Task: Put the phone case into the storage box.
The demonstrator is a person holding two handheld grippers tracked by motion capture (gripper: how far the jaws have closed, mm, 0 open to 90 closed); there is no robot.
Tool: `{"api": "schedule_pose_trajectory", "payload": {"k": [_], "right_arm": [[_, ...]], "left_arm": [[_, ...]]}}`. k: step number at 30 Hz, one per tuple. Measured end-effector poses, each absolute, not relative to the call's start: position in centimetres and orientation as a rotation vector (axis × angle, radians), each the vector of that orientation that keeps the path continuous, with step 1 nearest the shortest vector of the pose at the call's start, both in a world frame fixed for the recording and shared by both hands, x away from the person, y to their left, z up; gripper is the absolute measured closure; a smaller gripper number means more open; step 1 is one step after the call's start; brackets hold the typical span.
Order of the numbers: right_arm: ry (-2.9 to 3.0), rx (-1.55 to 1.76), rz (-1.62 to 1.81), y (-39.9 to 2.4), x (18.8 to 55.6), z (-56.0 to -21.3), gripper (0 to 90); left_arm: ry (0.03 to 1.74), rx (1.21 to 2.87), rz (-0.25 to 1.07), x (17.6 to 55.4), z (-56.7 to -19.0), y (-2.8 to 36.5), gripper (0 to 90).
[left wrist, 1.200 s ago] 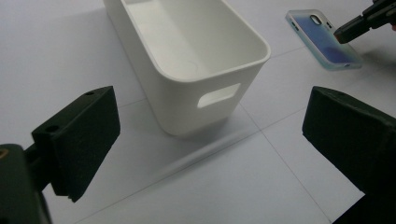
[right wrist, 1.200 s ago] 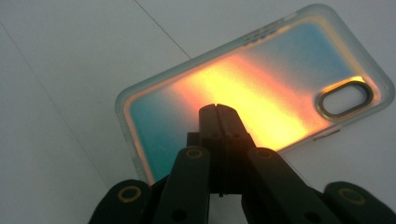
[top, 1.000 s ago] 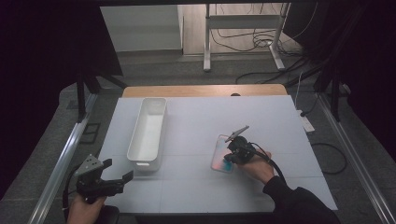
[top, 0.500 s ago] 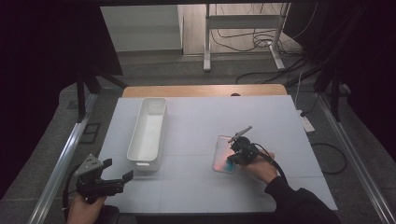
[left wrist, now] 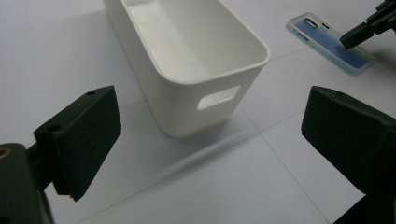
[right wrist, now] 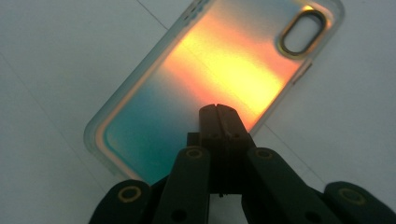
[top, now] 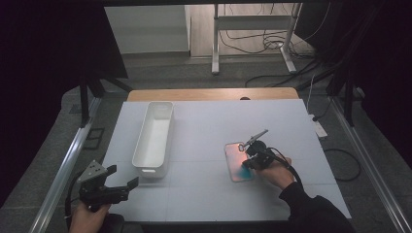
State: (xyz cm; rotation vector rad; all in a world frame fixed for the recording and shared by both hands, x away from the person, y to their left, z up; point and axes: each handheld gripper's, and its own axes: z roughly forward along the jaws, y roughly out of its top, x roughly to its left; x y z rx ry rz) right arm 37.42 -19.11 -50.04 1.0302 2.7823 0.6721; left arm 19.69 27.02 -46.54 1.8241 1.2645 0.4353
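A clear phone case (top: 236, 167) with an orange-to-teal sheen lies flat on the white table (top: 204, 126), right of centre. In the right gripper view the phone case (right wrist: 219, 65) lies camera cutout far right. My right gripper (top: 247, 163) hangs over its middle, jaws shut together with nothing between them; the right gripper (right wrist: 218, 112) has its tips at the case's surface, and I cannot tell if they touch it. My left gripper (top: 123, 176) stands open at the table's near left corner. The left gripper (left wrist: 210, 126) points at the white bin's short end.
A long empty white bin (top: 145, 145) stands lengthwise left of centre; the bin (left wrist: 261, 51) has a handle slot in its near end. In the left gripper view the phone case (left wrist: 322, 39) and right gripper (left wrist: 362, 30) lie far right. A wooden strip (top: 214, 93) borders the table's back.
My right gripper has edged slightly to the right over the phone case, still shut. The left gripper has not moved.
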Motion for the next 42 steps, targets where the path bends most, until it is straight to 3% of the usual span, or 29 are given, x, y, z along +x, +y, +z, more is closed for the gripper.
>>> {"api": "schedule_pose_trajectory", "payload": {"k": [37, 42], "right_arm": [[2.72, 1.08, 0.68, -20.5, 38.6, -49.8, 89.3], [2.699, 1.081, 0.73, -20.6, 38.3, -49.1, 76.2]], "left_arm": [[1.271, 1.818, 0.431, 19.8, -46.6, 27.1, 5.9], [1.273, 1.816, 0.429, 19.8, -46.6, 27.1, 5.9]]}}
